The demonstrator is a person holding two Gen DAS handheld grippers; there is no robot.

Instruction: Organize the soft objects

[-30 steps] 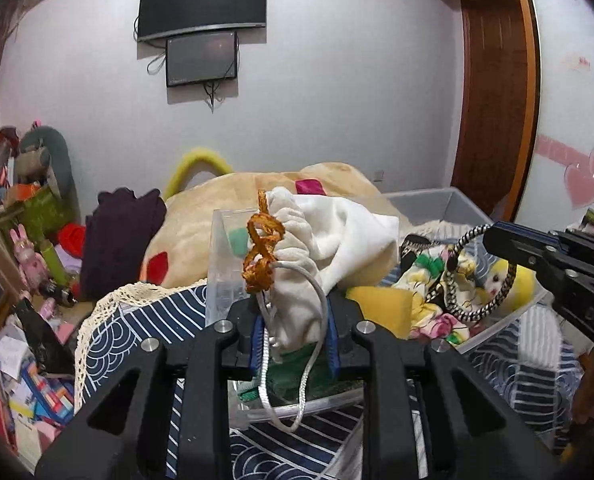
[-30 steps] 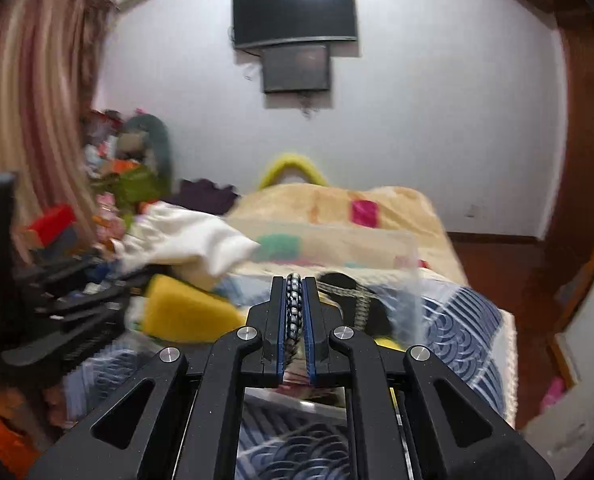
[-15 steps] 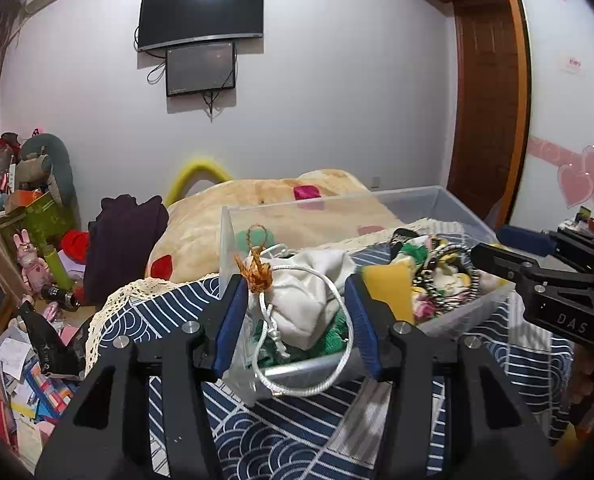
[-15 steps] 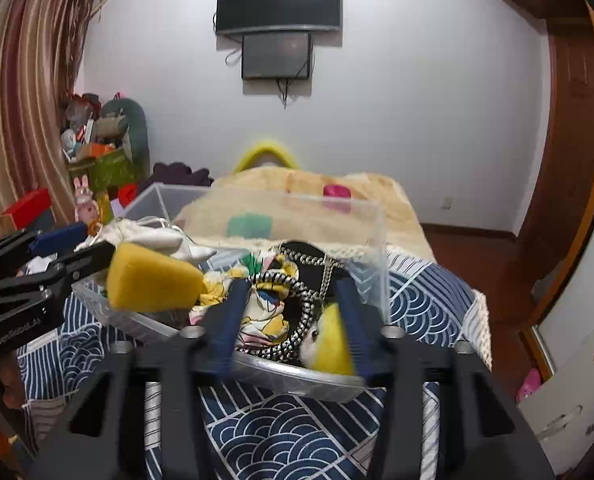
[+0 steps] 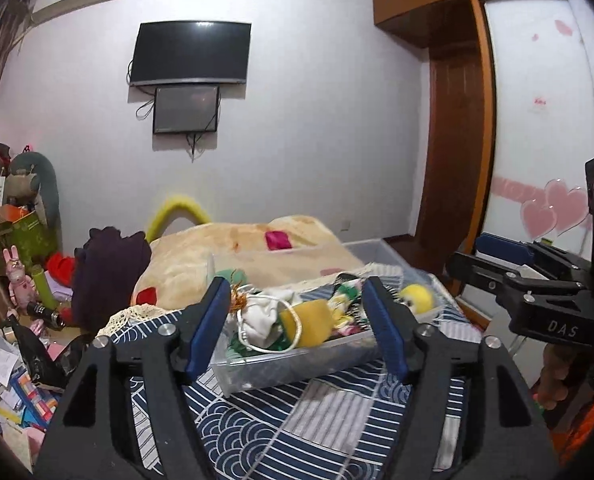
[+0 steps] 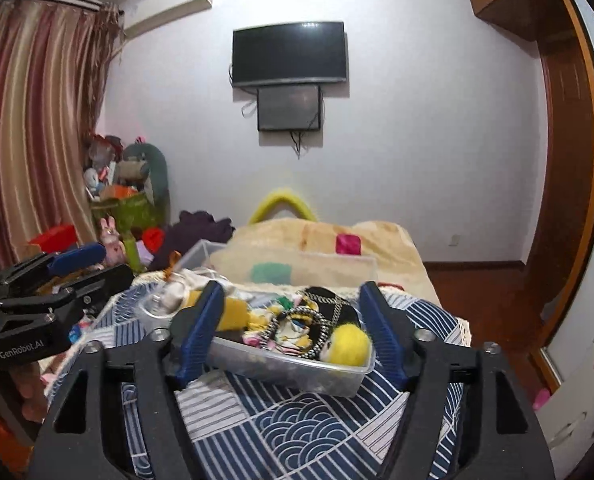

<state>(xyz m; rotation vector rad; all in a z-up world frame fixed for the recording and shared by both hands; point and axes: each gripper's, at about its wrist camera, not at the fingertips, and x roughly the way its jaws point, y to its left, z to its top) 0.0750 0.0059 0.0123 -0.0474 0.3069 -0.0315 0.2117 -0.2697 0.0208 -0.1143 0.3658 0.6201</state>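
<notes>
Your left gripper (image 5: 297, 320) stood wide apart and empty, and your right gripper (image 6: 293, 326) likewise. The clear bin (image 6: 297, 376) lay just beyond both on the patterned bedspread (image 6: 317, 432), its long axis running left to right, holding the white pouch (image 5: 263, 316), yellow sponge (image 5: 309, 320) and yellow plush (image 6: 347, 346); neither gripper touched it.

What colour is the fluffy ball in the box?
Yellow fluffy ball, clearest in the right wrist view.

Clear glossy plastic bin (image 6: 297, 376); matt patterned cloth bedspread (image 6: 317, 432); fuzzy yellow ball (image 6: 347, 346); porous yellow sponge (image 5: 307, 322).
</notes>
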